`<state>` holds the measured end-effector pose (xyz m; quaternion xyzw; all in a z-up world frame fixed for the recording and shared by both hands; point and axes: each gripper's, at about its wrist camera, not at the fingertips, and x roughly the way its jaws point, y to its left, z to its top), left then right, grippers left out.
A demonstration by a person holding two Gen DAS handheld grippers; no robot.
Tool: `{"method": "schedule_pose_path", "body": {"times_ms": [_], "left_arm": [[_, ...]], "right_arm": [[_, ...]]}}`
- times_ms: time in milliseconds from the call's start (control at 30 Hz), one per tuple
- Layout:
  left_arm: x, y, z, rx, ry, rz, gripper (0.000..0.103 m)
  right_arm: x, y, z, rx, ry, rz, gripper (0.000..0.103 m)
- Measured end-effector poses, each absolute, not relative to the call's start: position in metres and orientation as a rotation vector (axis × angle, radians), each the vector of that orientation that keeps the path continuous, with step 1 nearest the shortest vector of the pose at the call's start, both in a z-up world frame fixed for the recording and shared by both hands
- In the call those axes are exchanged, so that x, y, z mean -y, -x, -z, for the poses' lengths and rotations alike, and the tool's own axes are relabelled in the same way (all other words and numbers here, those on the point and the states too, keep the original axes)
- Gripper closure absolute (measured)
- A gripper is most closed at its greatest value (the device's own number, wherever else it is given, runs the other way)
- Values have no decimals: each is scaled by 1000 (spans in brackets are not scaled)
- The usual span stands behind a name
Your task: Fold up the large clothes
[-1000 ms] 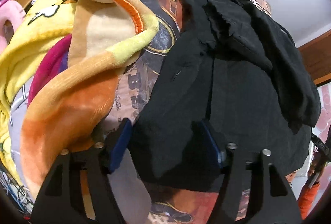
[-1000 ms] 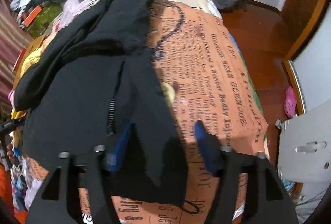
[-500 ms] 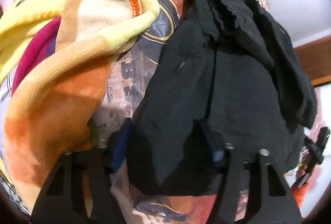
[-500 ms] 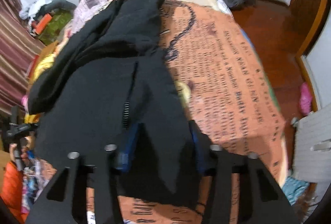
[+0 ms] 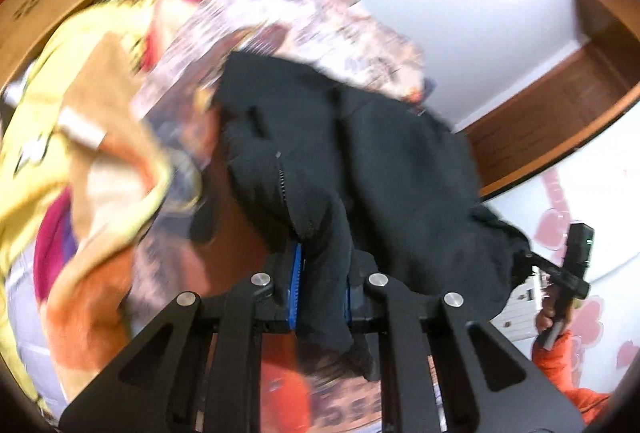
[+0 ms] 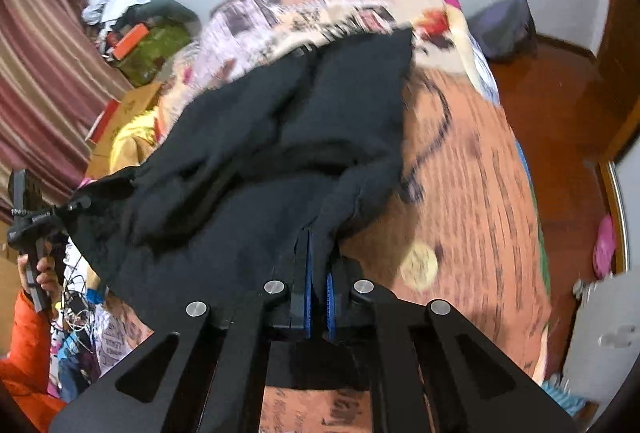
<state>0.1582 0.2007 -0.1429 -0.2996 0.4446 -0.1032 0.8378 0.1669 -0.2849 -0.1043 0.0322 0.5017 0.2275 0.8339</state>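
Note:
A black zip jacket (image 5: 384,169) lies on the printed orange bedspread (image 6: 472,193). My left gripper (image 5: 320,285) is shut on the jacket's near hem beside the zipper. My right gripper (image 6: 318,293) is shut on the hem at the other front corner of the black jacket (image 6: 256,169). Both corners are lifted off the bed and the cloth hangs bunched between them. Each gripper shows in the other's view, the right one (image 5: 568,273) and the left one (image 6: 32,217), at the jacket's far corner.
A yellow and orange blanket (image 5: 92,169) is heaped at the left of the bed. A cardboard box (image 5: 44,5) stands behind it. A white stool (image 6: 604,337) and wooden floor (image 6: 560,137) lie right of the bed. A striped curtain (image 6: 36,85) hangs at the left.
Both grippers have closed on the jacket's near hem and lifted it. The views have tilted up and the jacket has bunched toward me.

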Motion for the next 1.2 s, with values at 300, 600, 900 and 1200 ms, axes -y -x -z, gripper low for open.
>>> {"method": "schedule_pose_path", "body": {"times_ms": [300,600,900,1200], "left_arm": [[-226,-228,96,-808,763,269,89],[-281,-311,147,-778,864,80,89],[-286,-387,245,-957,777,-23,87],[-264,-384,272,-1021,733,-47,84]], "right_arm": [[281,-246,68,-976,-140,-485,99],[283,-340,117,-1037,-152,-377,99],[300,-390,178,-1146,-282,-390,99],[299,-380,166,-1150,-178,-396,93]]}}
